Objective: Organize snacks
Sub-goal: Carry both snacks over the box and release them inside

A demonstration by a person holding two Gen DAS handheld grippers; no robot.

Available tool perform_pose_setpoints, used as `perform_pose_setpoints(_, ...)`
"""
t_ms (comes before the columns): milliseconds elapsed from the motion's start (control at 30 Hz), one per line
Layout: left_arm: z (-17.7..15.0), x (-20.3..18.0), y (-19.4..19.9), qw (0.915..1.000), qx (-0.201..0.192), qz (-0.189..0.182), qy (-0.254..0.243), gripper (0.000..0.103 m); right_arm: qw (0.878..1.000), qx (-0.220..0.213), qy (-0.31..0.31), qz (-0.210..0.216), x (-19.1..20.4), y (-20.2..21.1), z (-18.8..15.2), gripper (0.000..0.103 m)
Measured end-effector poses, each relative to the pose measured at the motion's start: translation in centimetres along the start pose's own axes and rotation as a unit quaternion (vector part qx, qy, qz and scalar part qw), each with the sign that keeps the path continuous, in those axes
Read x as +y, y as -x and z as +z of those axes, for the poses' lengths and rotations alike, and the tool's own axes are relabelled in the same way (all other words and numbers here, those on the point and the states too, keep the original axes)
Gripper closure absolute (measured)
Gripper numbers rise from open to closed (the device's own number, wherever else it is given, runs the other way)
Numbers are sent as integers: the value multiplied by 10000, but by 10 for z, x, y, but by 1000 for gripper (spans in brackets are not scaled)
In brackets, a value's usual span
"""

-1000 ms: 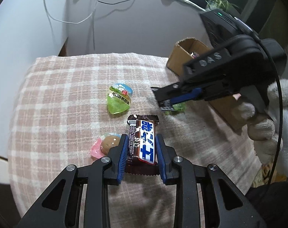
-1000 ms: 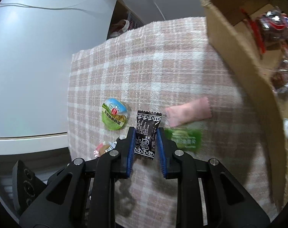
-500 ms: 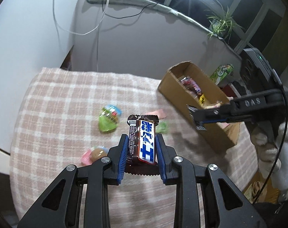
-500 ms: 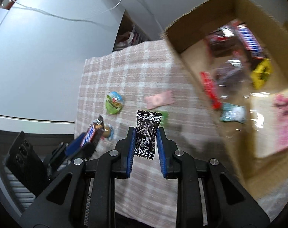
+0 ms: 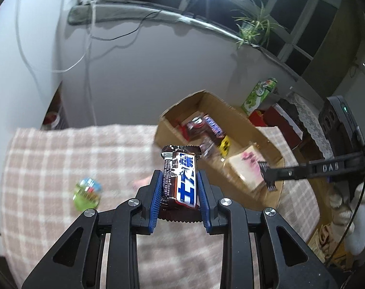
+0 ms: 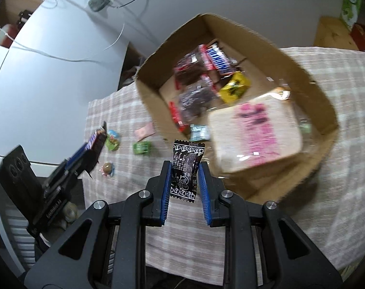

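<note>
My left gripper (image 5: 180, 187) is shut on a brown and blue chocolate bar (image 5: 181, 175), held above the checked cloth. My right gripper (image 6: 184, 179) is shut on a small black candy packet (image 6: 186, 168), held near the front rim of the open cardboard box (image 6: 148, 91). The box holds several snacks and a wrapped bread slice (image 6: 254, 130). On the cloth lie a green jelly cup (image 5: 87, 191), a green candy (image 6: 141, 147), a pink packet (image 6: 145, 131) and a pink-wrapped sweet (image 6: 107, 168). The right gripper shows in the left wrist view (image 5: 266, 177) over the box's near end.
The checked cloth (image 5: 50, 159) covers the table. White wall and cables stand behind it. A green carton (image 5: 259, 94) and red items sit beyond the box. The left gripper body (image 6: 50, 183) hangs at the table's left edge.
Both grippers have risen and swung toward the box with their snacks still held. The right gripper now hangs at the box's rim.
</note>
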State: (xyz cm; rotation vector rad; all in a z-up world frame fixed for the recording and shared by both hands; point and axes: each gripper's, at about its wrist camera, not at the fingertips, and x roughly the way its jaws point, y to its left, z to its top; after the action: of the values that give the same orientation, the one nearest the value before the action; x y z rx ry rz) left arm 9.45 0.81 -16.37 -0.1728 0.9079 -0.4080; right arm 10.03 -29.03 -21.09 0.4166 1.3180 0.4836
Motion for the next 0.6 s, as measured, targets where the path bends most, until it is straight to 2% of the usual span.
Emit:
perform_pose_setpoints(233, 23, -20, -25, 9998, -6, -57, -195, 76, 9995, -188, -173, -165, -24, 11, -6, 80)
perform_pose_setpoints(600, 52, -34, -65, 9994, 70, 48, -344, 76, 9981, -329, -448, -277, -54, 18, -2, 80)
